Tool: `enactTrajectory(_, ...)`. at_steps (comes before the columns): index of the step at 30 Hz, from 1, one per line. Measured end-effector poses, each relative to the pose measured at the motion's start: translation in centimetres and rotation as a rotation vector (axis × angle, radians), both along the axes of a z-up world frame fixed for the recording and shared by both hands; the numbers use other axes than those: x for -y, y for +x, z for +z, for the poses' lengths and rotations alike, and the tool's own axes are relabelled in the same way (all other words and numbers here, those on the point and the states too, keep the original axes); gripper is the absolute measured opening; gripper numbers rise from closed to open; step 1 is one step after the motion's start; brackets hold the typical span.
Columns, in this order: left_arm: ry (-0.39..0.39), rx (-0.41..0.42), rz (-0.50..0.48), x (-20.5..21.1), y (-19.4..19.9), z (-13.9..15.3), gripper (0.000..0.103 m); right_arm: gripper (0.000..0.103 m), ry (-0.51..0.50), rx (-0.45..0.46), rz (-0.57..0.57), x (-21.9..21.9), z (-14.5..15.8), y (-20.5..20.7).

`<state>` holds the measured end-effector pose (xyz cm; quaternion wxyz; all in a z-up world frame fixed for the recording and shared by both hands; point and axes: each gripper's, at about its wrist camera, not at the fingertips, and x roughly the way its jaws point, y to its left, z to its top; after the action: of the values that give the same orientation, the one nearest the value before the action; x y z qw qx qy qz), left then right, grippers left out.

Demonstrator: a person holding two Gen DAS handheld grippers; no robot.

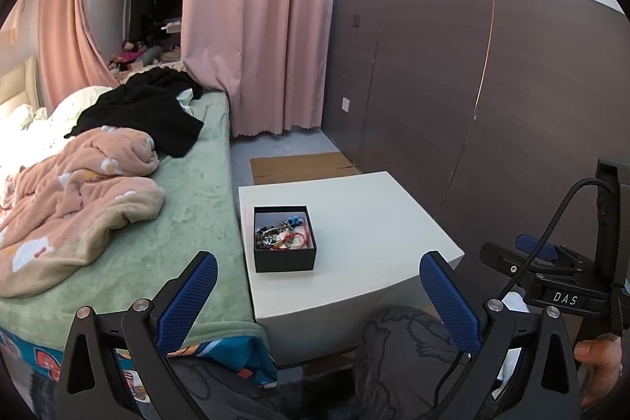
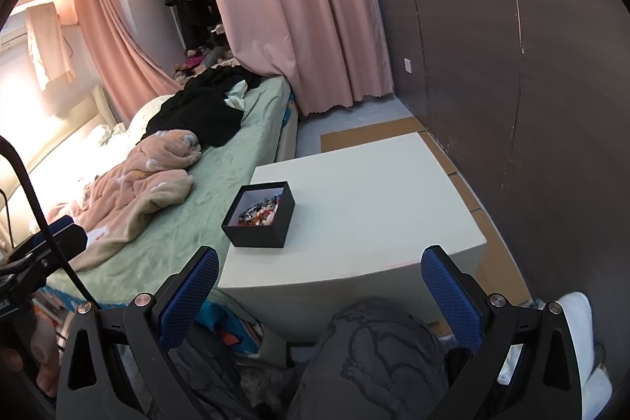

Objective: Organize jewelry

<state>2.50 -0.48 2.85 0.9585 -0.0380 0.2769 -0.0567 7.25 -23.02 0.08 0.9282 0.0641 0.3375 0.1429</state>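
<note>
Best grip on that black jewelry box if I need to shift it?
Take the black box across its two long side walls, coming straight down from above. It sits open and upright on the white table, jewelry inside, so keep the fingers outside the rim.

Jewelry box (image 1: 284,239): black, square, lidless, upright; near the left edge of the white table (image 1: 366,223).
Jewelry (image 1: 281,233): tangled multicoloured beaded pieces heaped inside.

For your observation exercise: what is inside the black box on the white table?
The black box holds a tangled heap of beaded bracelets, blue, dark and red, against a pale lining. Whatever lies beneath the heap is covered, and the box's near wall hides its front edge.
</note>
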Motion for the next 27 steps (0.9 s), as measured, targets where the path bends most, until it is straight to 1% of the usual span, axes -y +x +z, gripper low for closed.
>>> enactTrajectory(16,-0.003,0.004,0.002,0.2,-0.29,0.05,0.103,0.103,-0.005,-0.008,0.01,-0.17,0.45,0.06)
enactTrajectory(22,-0.017,0.003,-0.002,0.2,-0.16,-0.03,0.102,0.103,0.007,-0.021,-0.001,-0.13,0.27,0.21)
enactTrajectory(27,-0.012,0.004,0.013,0.14,0.01,-0.26,0.102,0.103,0.002,-0.027,-0.006,-0.36,-0.12,0.17)
